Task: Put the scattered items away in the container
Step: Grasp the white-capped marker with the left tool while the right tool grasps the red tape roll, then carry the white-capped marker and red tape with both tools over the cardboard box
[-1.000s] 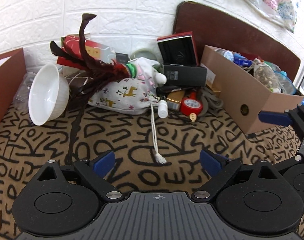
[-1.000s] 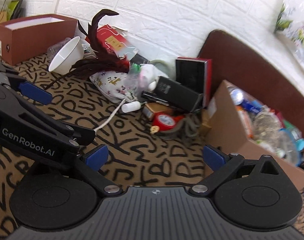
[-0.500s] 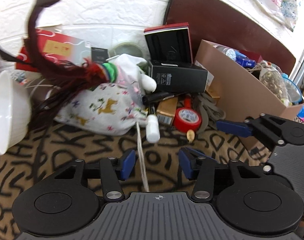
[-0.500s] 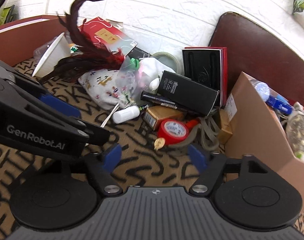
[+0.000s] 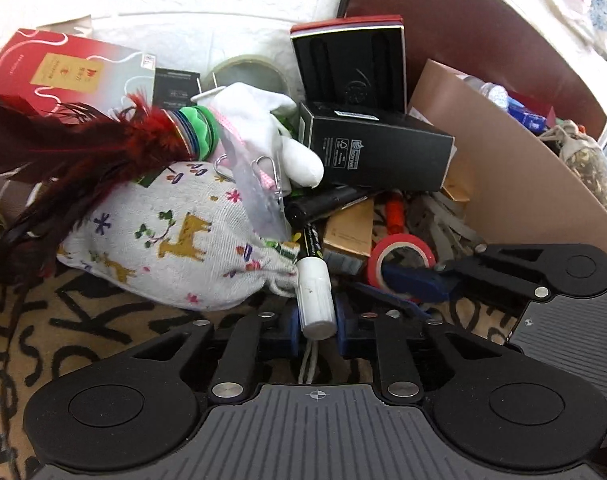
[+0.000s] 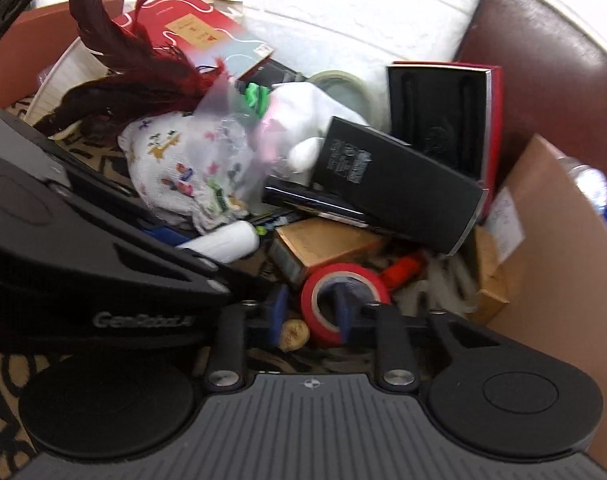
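My left gripper (image 5: 315, 328) is shut on the white cap of a marker (image 5: 313, 292) that lies at the front of the pile; it also shows in the right wrist view (image 6: 223, 244). My right gripper (image 6: 309, 316) is closed around the wall of a red tape roll (image 6: 335, 280), one finger inside the ring; the roll also shows in the left wrist view (image 5: 399, 248). The cardboard box (image 5: 515, 184) with several items in it stands at the right, and also appears in the right wrist view (image 6: 559, 240).
The pile holds a printed cloth bag (image 5: 171, 248), dark red feathers (image 5: 63, 152), a white stuffed toy (image 5: 271, 128), black boxes (image 5: 375, 152), a small brown box (image 6: 323, 244) and a red box (image 5: 63, 72) against the white wall. A patterned cloth covers the table.
Both grippers moved forward into the pile and closed: the left onto the marker's white cap, the right onto the red tape roll.
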`<state>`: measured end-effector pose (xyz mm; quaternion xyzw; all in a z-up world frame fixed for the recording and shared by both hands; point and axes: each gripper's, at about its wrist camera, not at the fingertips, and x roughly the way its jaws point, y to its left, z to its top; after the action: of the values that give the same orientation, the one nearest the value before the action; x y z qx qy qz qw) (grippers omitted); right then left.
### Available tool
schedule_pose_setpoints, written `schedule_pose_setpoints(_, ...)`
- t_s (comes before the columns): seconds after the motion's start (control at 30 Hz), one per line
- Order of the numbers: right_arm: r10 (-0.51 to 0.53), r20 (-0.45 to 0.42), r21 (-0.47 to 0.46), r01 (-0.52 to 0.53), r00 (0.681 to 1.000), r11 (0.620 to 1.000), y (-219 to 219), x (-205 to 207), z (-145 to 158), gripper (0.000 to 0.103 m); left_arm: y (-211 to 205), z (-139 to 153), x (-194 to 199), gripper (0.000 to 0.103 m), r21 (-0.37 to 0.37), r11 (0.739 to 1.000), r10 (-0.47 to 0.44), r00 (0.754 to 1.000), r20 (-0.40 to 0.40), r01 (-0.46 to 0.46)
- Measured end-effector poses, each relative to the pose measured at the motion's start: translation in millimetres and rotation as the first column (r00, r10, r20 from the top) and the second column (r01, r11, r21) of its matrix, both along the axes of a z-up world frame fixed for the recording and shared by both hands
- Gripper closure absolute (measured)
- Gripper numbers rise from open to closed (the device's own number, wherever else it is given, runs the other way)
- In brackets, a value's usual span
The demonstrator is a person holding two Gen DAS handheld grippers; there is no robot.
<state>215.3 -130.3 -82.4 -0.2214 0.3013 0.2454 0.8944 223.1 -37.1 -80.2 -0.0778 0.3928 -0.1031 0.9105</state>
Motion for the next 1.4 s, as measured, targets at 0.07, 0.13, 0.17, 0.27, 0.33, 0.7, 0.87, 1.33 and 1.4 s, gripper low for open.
schedule_pose_setpoints(0.07,0.021,-0.006,0.003,-0.021,1.0,1.0,-0.6,-9.6,0.9,0.087,2.0,1.5,-10.9,0.089,-0.005,1.0,-0.007,1.0,0.001,0.007)
schedule_pose_setpoints(0.13,0.051,-0.006,-0.004,-0.051,0.999,0.999,-2.1,-25.1,1.4,0.088,4.7,2.8,-24.0,0.09,-0.021,1.0,-0.013,1.0,-0.004,0.013)
schedule_pose_setpoints(0.17,0.065,-0.015,0.002,-0.065,0.998,0.998,-3.2,-34.2,2.3,0.088,5.4,3.5,-32.7,0.089,-0.024,1.0,-0.018,1.0,-0.003,0.018)
schedule_pose_setpoints(0.27,0.096,-0.035,0.007,-0.096,0.995,0.995,-4.4,-64.9,3.9,0.088,5.4,3.5,-65.8,0.09,0.003,0.999,-0.04,0.999,-0.009,0.04)
schedule_pose_setpoints(0.33,0.117,-0.052,0.018,-0.117,0.992,0.993,-6.5,-86.9,5.6,0.088,7.6,3.9,-89.6,0.089,0.016,0.999,-0.051,0.999,-0.018,0.051)
schedule_pose_setpoints(0.7,0.174,-0.156,0.08,-0.164,0.972,0.983,-30.6,-201.4,29.8,0.088,16.8,8.7,-213.3,0.089,0.048,0.994,-0.093,0.992,-0.081,0.097)
schedule_pose_setpoints(0.87,0.17,-0.109,0.105,-0.158,0.979,0.982,-40.4,-233.4,42.7,0.074,14.5,10.7,-238.0,0.048,0.097,0.992,-0.073,0.995,-0.062,0.079)
schedule_pose_setpoints(1.33,-0.036,-0.096,0.17,0.052,0.995,0.984,-60.6,-209.4,43.1,0.065,2.8,8.3,-222.8,0.05,0.109,0.99,-0.081,0.995,-0.054,0.087)
schedule_pose_setpoints(1.4,-0.034,-0.099,0.169,0.051,0.995,0.984,-58.7,-204.1,40.8,0.065,3.3,6.3,-219.2,0.053,0.106,0.991,-0.075,0.995,-0.06,0.081)
